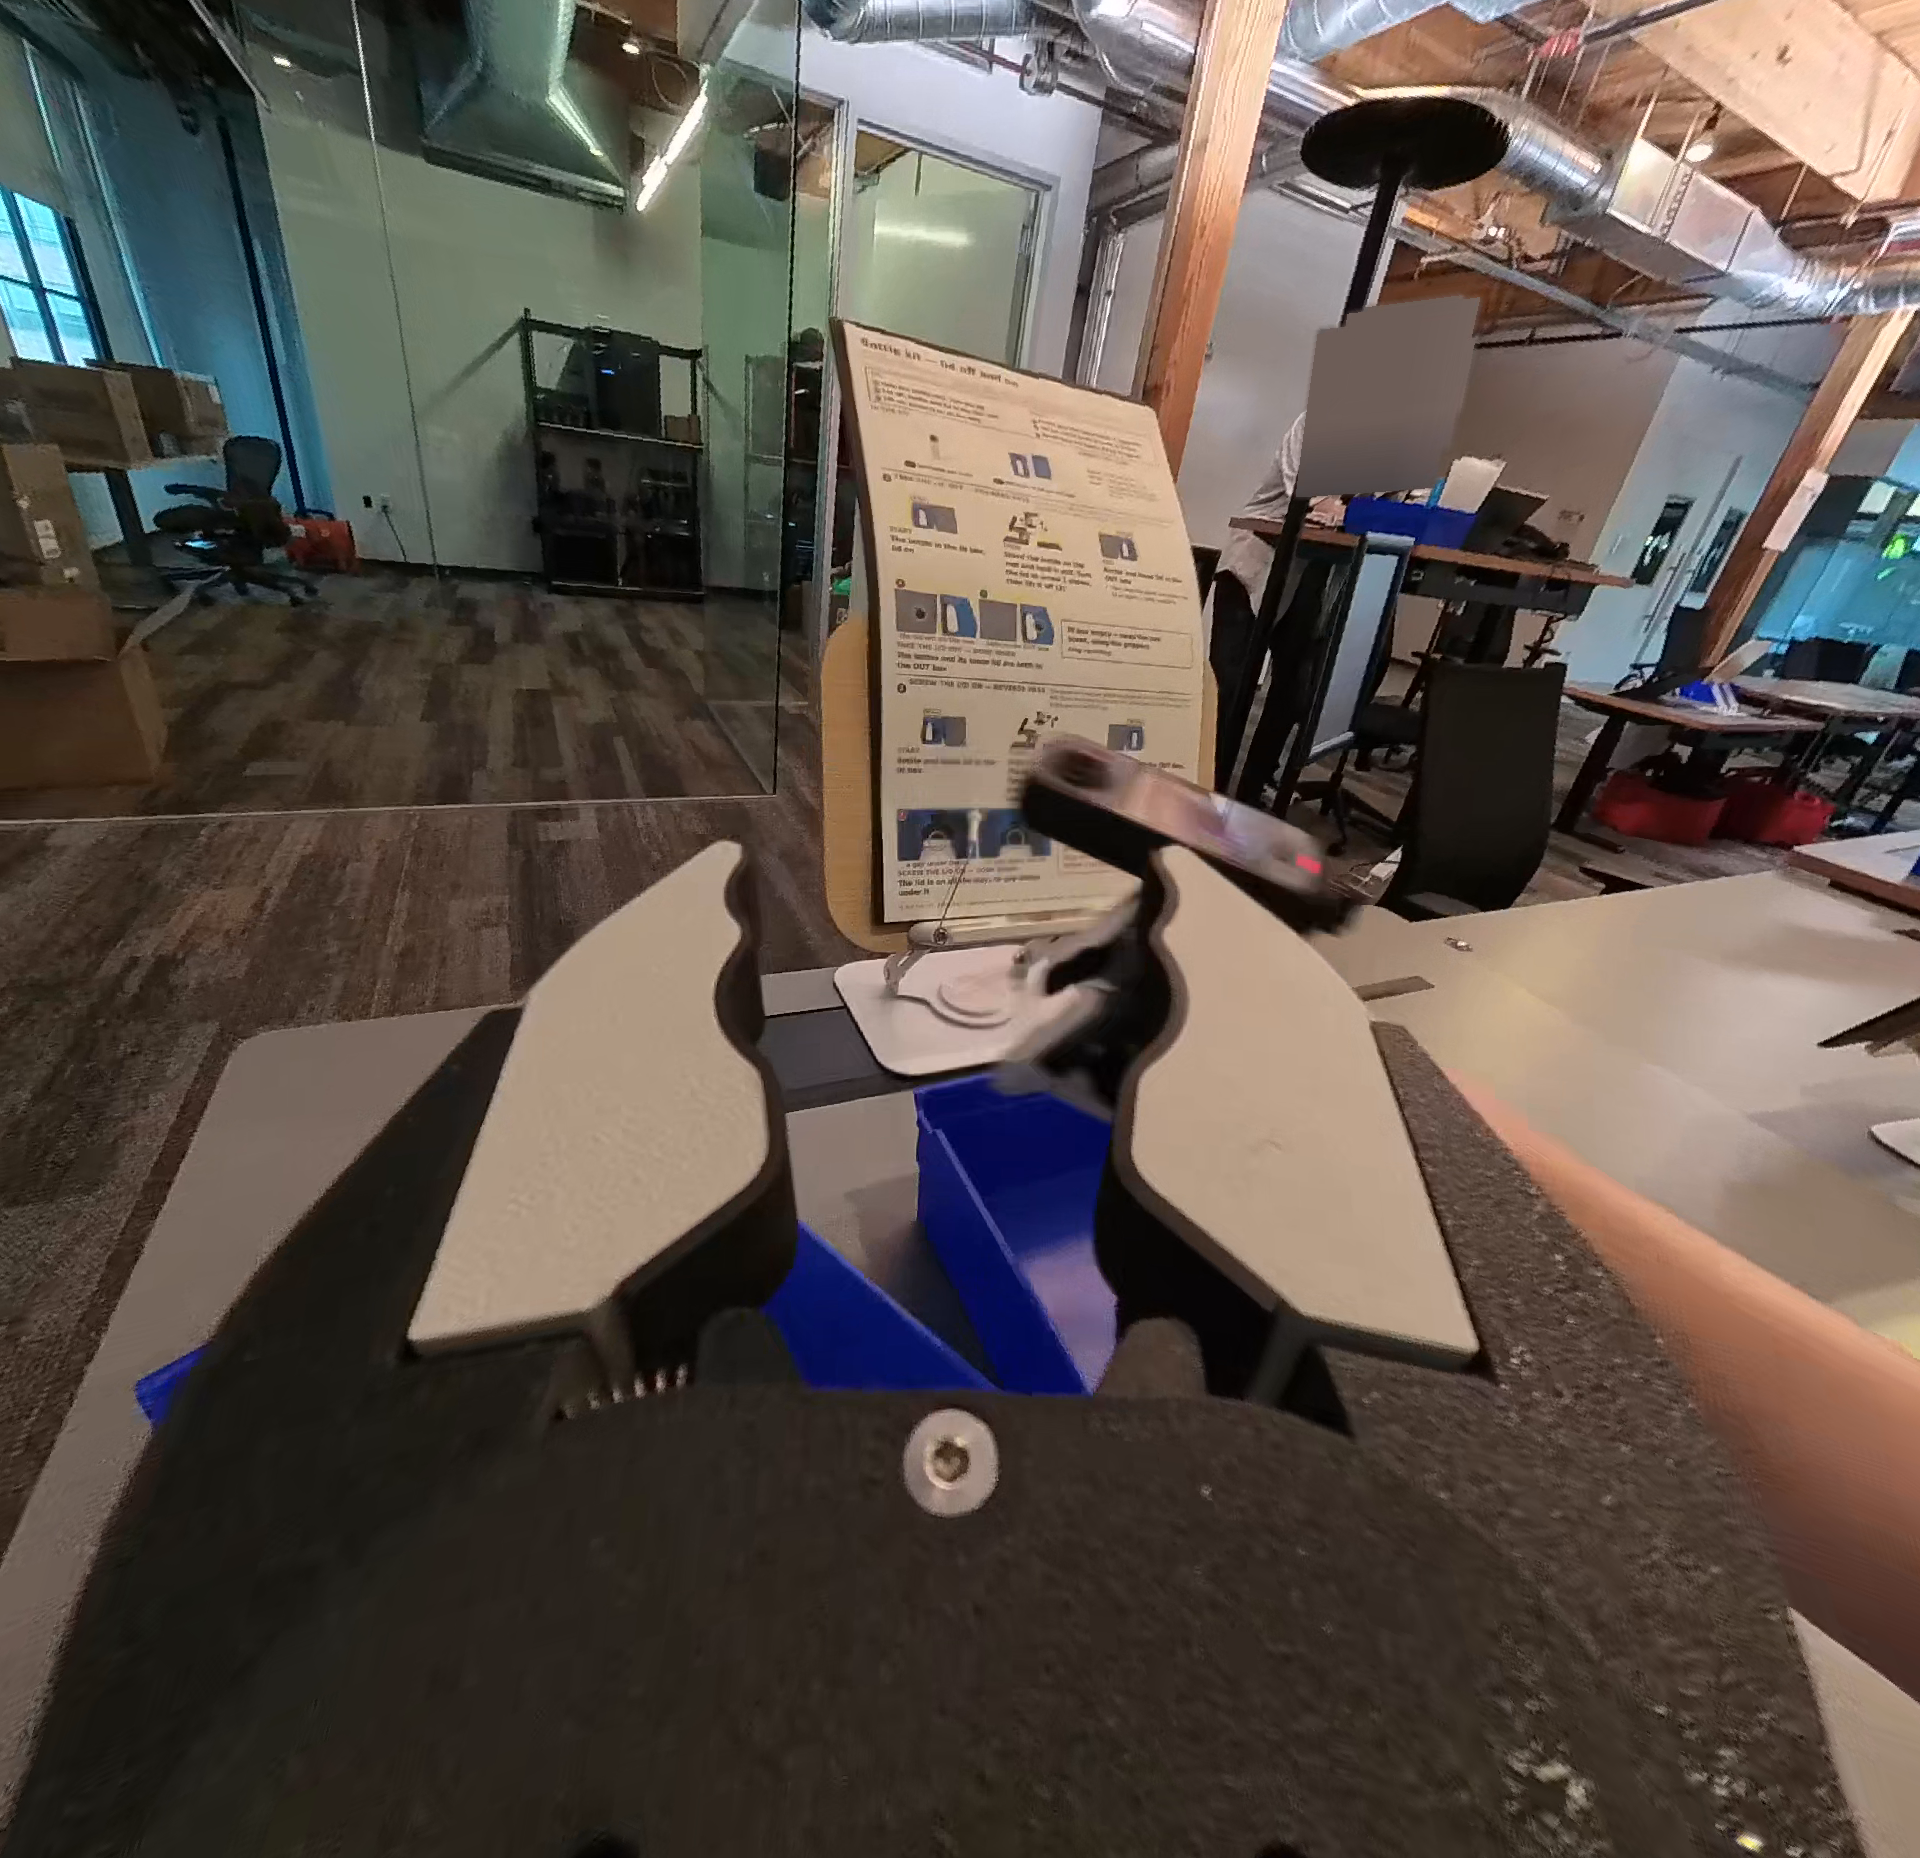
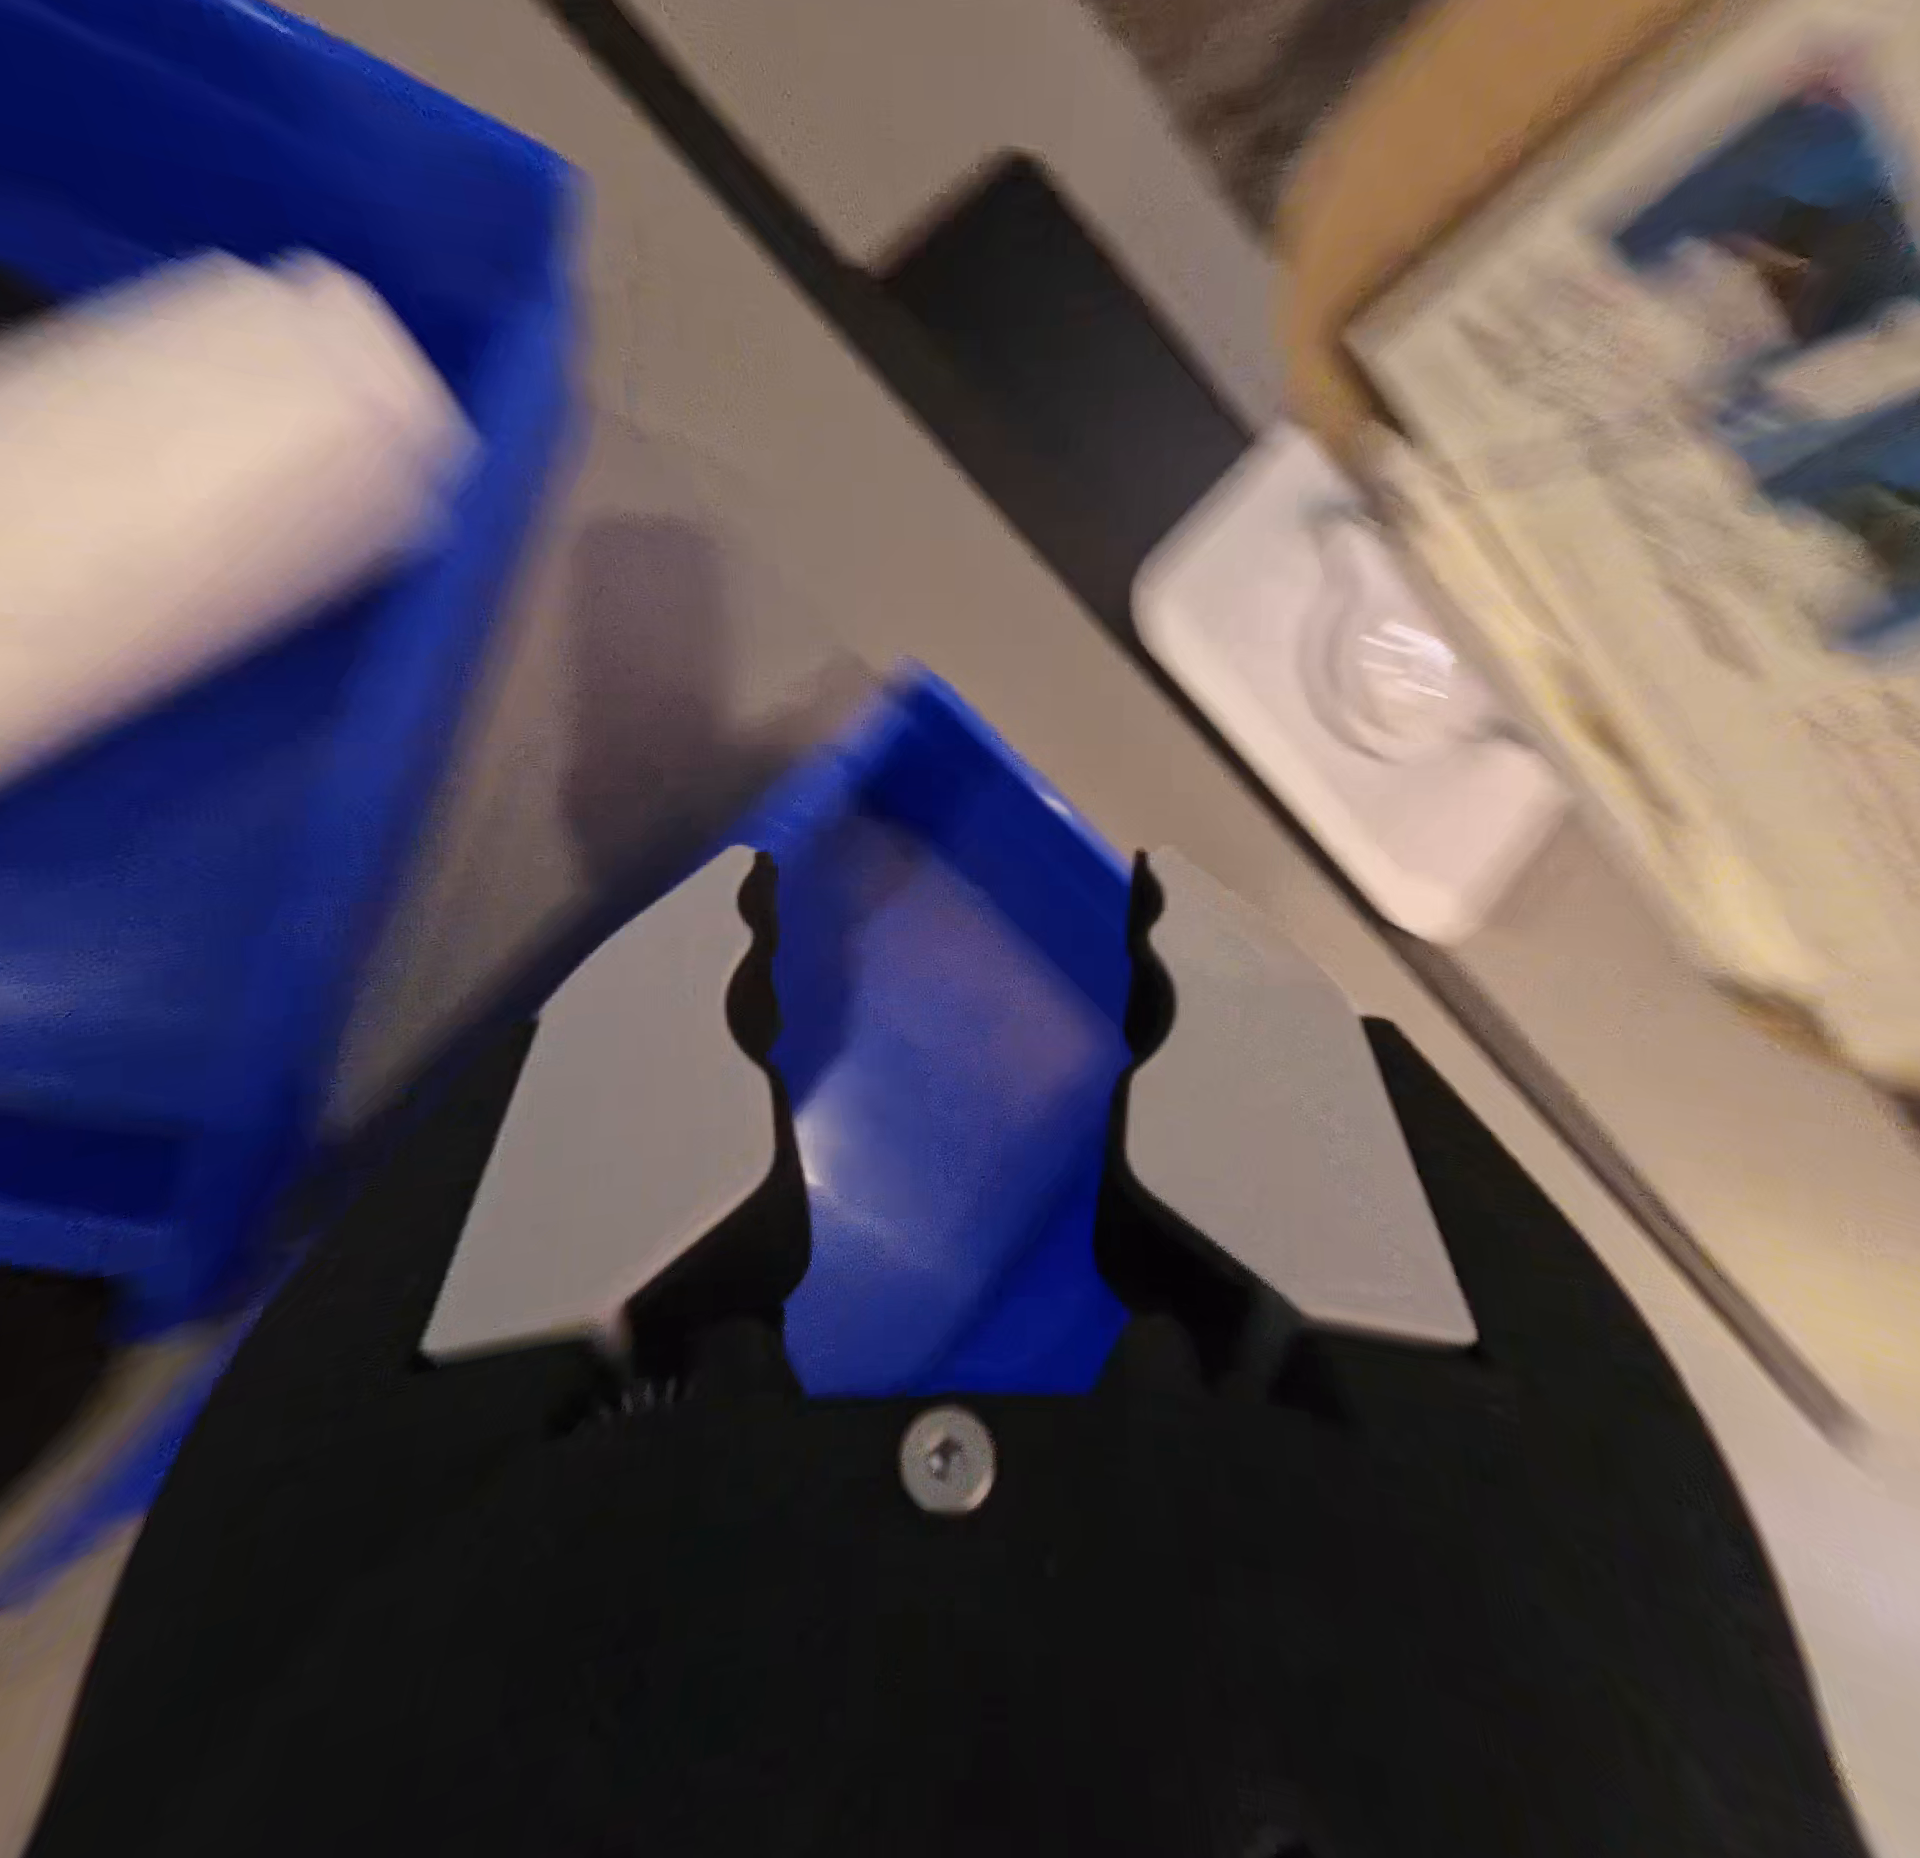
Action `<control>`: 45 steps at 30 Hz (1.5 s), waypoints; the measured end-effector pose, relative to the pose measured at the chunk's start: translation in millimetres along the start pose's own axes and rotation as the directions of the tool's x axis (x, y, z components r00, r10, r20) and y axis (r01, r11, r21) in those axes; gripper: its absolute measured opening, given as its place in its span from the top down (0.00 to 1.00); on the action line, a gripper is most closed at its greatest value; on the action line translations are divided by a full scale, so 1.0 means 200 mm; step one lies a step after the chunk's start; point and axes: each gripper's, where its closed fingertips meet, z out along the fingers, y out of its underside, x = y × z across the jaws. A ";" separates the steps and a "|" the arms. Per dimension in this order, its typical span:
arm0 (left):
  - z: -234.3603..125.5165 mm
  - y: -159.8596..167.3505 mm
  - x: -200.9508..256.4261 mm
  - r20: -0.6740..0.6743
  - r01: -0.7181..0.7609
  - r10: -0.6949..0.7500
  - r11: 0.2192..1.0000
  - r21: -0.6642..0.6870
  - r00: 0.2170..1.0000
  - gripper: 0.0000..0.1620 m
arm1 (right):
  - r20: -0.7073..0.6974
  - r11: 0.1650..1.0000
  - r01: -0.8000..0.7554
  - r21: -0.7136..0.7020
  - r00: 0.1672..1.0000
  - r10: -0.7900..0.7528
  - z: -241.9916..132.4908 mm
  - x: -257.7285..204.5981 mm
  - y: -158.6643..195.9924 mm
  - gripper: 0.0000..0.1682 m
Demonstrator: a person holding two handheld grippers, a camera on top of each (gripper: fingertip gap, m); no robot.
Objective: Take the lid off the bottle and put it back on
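The left gripper [image 1: 940, 987] hangs over the grey counter [image 1: 1621, 998] with its jaws spread apart and nothing between them. Below its fingers two blue bins show: one [image 1: 1013, 1216] sits between the fingers toward 1 o'clock, the other [image 1: 862, 1330] lies lower, toward 7 o'clock, mostly hidden by the gripper body. At 12 o'clock a printed instruction sheet [image 1: 1023, 613] stands on a white stand [image 1: 935, 1019]. The right gripper [image 1: 1101, 1019] shows blurred just beyond the left one's right finger, carrying a dark camera on top, and a blurred forearm [image 1: 1714, 1393] crosses the view at 4 o'clock. In the right wrist view, heavily smeared by motion, the right gripper [image 2: 951, 873] is also parted wide and empty, poised above the smaller blue bin [image 2: 935, 1029], which looks bare inside. At 9 to 10 o'clock the larger blue bin [image 2: 312, 769] holds the bottle [image 2: 187, 478], a pale whitish, rounded body lying on its side; the blur hides whether its lid is on. The white stand [image 2: 1299, 686] and sheet [image 2: 1662, 458] sit at 2 o'clock.
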 end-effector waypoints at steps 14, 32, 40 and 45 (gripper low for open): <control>0.13 0.08 0.13 0.042 -0.104 0.107 0.993 -0.060 0.993 0.57 | 0.291 0.732 -0.234 -0.640 0.808 0.513 0.10 0.19 1.29 0.92; 0.31 0.30 -0.02 0.211 -0.194 0.256 0.942 -0.275 0.943 0.54 | -0.044 0.520 -0.598 -0.610 0.680 0.732 -0.09 1.44 2.32 0.95; 0.08 0.46 -0.53 0.445 -0.004 0.278 0.852 -0.524 0.851 0.58 | -0.017 0.554 -0.568 -0.609 0.708 0.706 -0.12 1.54 2.43 0.95; -0.15 0.52 -0.84 0.597 0.097 0.378 0.785 -0.612 0.707 0.64 | -0.012 0.613 -0.524 -0.592 0.766 0.643 -0.12 1.57 2.45 0.92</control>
